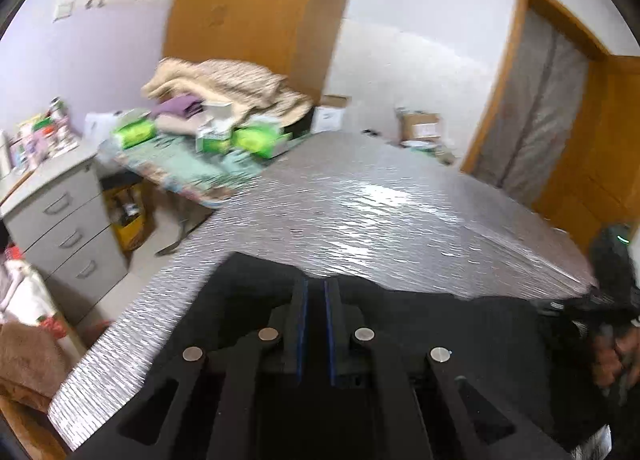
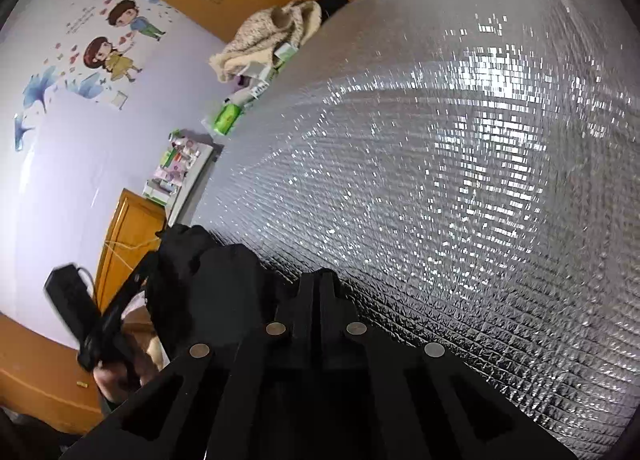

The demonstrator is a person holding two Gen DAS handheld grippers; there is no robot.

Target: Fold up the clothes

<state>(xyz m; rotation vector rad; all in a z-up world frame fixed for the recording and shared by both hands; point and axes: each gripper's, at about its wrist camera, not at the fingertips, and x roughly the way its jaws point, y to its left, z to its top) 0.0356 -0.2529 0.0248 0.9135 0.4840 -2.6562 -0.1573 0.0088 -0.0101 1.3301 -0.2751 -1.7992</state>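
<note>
- Black, limp fabric garment (image 1: 460, 324), lower half of both frames, draped over quilted silver foil mat (image 1: 360, 200).
- Left gripper (image 1: 316, 300): jaws narrow, apparently pinching cloth.
- Right gripper (image 2: 318, 284): jaws fully closed on a thin fabric edge.
- Risk: thin hem slipping free under uneven pull, or bunching; slick embossed foil offers little friction.

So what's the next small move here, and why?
Probably carry both grippers forward and spread the black garment flat on the silver foil mat. The garment looks bunched at the mat's near edge, spanning between the left gripper and the shut right gripper. Whether either truly pinches cloth is unclear.
</note>
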